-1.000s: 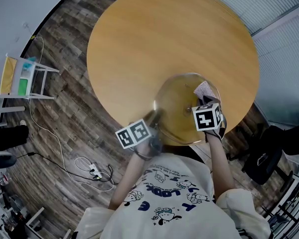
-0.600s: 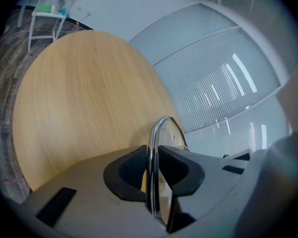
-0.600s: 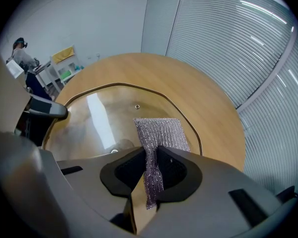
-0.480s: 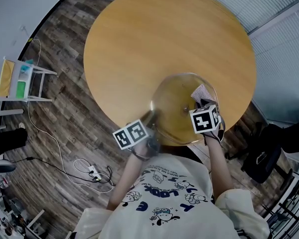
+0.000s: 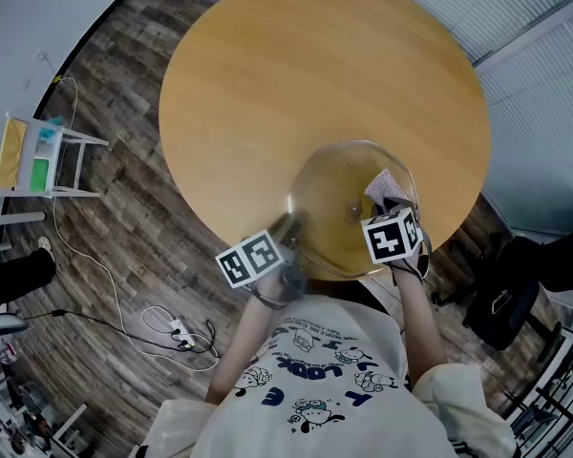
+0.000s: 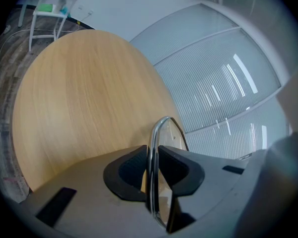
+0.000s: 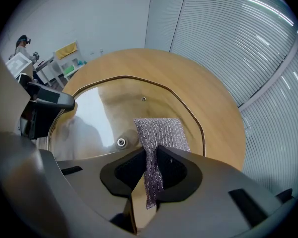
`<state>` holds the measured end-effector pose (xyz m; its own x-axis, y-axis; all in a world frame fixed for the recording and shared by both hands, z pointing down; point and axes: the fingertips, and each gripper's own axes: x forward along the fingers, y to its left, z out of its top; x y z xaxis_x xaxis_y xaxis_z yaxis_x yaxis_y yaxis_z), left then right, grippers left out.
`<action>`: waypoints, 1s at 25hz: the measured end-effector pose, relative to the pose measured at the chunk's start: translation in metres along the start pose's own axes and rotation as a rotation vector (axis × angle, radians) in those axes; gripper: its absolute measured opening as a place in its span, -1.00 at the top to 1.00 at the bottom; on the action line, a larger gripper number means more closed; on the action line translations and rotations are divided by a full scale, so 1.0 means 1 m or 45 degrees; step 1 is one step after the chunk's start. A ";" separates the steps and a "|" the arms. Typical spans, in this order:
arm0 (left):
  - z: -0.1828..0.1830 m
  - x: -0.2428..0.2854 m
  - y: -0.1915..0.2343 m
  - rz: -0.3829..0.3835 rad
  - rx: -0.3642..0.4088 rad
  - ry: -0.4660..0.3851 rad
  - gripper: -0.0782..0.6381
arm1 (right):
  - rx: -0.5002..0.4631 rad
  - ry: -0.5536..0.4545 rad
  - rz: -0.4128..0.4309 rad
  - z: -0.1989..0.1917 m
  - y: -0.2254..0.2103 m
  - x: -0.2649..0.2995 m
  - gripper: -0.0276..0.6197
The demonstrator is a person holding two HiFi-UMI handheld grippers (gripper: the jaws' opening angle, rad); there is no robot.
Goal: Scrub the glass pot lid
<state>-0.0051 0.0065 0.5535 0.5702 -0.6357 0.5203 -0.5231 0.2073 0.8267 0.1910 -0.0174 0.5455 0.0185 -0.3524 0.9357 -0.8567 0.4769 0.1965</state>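
Closest in, the left gripper (image 6: 151, 168) has its jaws pinched on the steel rim of the glass pot lid (image 6: 158, 133), which sits edge-on between the pads. That's the anchor: gripping the border leaves the whole pane free for the other tool. The head view agrees, with the left gripper (image 5: 288, 229) at the lid's near-left edge and the lid (image 5: 336, 210) tilted over the near edge of the round wooden table (image 5: 315, 65). Whether its far rim rests on the wood, I can't tell.

Now the right gripper (image 7: 152, 168): its jaws are clamped on one end of a silvery mesh scrubbing cloth (image 7: 160, 132), and the free end fans out flat against the glass, just right of the centre screw (image 7: 121, 142). Holding it by one end leaves a broad patch to drag across the surface. The gripper points steeply down at the pane, for pressure, I'd judge. A screw showing rather than a knob suggests the underside is being worked. Scrubbing looks under way on the right half.

Further out there is the dark plank floor (image 5: 124, 208), a small white rack (image 5: 43, 151) and window blinds (image 7: 238, 43).
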 end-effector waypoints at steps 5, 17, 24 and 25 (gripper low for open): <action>-0.003 0.001 0.000 -0.002 -0.003 -0.001 0.58 | 0.014 0.015 0.010 -0.007 0.002 -0.001 0.68; -0.002 -0.001 0.000 -0.007 -0.015 -0.004 0.58 | 0.030 0.043 0.041 -0.018 0.016 -0.007 0.68; -0.003 -0.001 0.000 -0.011 -0.021 -0.003 0.58 | 0.029 0.063 0.062 -0.024 0.024 -0.010 0.68; -0.003 -0.002 0.000 -0.012 -0.022 -0.003 0.58 | 0.031 0.065 0.067 -0.025 0.026 -0.011 0.68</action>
<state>-0.0046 0.0096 0.5533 0.5738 -0.6392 0.5120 -0.5068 0.2139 0.8351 0.1815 0.0188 0.5477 -0.0013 -0.2851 0.9585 -0.8693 0.4741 0.1399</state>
